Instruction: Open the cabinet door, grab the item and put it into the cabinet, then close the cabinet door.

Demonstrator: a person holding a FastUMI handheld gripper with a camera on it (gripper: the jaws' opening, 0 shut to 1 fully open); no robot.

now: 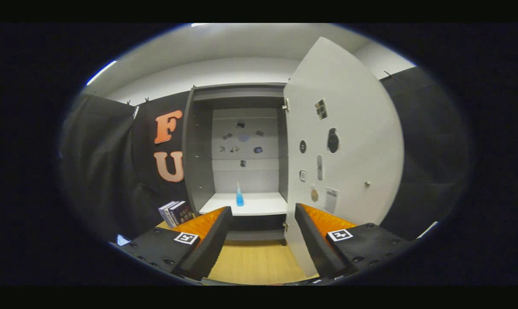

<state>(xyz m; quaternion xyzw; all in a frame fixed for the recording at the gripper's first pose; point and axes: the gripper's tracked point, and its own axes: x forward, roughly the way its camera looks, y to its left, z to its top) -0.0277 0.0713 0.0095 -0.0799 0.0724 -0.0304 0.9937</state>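
We see the blue bottle (pixel 239 195) standing upright on the white shelf (pixel 259 206) inside the cabinet (pixel 199 146), beyond the fingers and in line with the gap between them. The gripper (pixel 263 214) has its fingers spread wide apart, and they hold nothing. The cabinet door (pixel 353 141) is open, swung to the right side, beyond the right finger; it carries several small stickers and a small knob (pixel 367 183). Beyond the left finger, some books (pixel 175 213) stand beside the cabinet. Under the fingers lies a wooden floor (pixel 254 262).
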